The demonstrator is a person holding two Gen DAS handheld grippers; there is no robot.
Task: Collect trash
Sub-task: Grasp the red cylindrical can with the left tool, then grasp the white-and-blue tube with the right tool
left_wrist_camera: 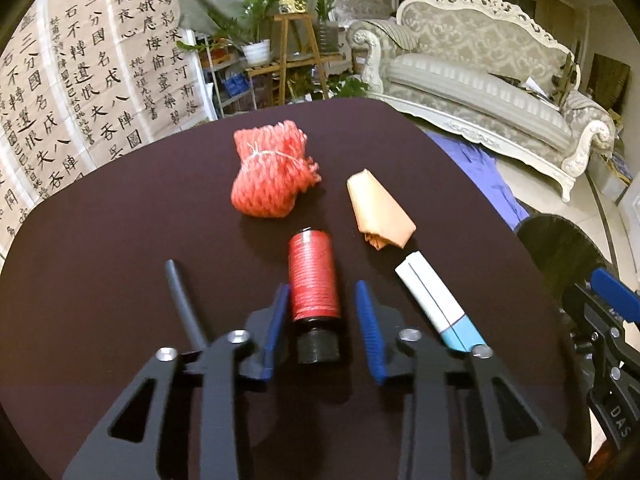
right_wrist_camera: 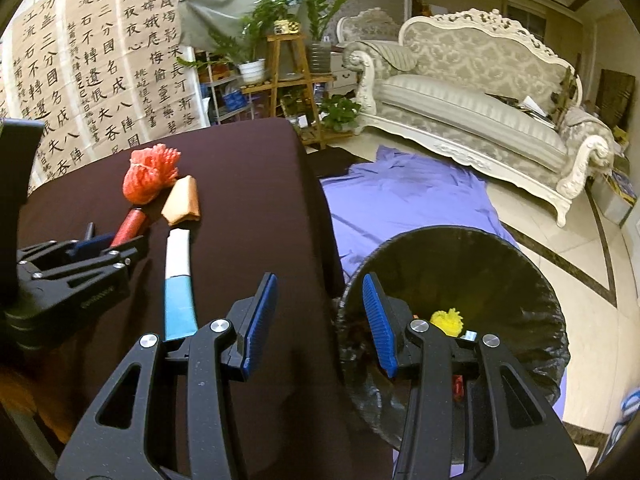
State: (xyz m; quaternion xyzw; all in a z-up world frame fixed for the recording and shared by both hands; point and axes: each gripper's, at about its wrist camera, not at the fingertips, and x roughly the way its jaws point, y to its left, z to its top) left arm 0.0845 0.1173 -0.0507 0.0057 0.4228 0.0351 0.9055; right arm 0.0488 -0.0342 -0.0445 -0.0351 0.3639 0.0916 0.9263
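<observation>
On the dark maroon table (left_wrist_camera: 100, 248) lie a red thread spool (left_wrist_camera: 313, 280), a red mesh bundle (left_wrist_camera: 272, 172), a folded orange paper (left_wrist_camera: 378, 208), a white and blue box (left_wrist_camera: 436, 304) and a black stick (left_wrist_camera: 182, 300). My left gripper (left_wrist_camera: 322, 300) is open, its blue fingers on either side of the spool, apart from it. My right gripper (right_wrist_camera: 320, 296) is open and empty, over the table's right edge beside the black-lined trash bin (right_wrist_camera: 520, 280), which holds a yellow scrap (right_wrist_camera: 448, 320). The spool (right_wrist_camera: 128, 228), bundle (right_wrist_camera: 150, 172), paper (right_wrist_camera: 182, 200) and box (right_wrist_camera: 178, 280) also show in the right wrist view.
A purple cloth (right_wrist_camera: 400, 200) lies on the tiled floor beside the table. A cream sofa (right_wrist_camera: 480, 112) stands behind, with a plant shelf (right_wrist_camera: 288, 76) and calligraphy sheets (right_wrist_camera: 80, 60) at the back. The left gripper (right_wrist_camera: 76, 264) shows at the left of the right wrist view.
</observation>
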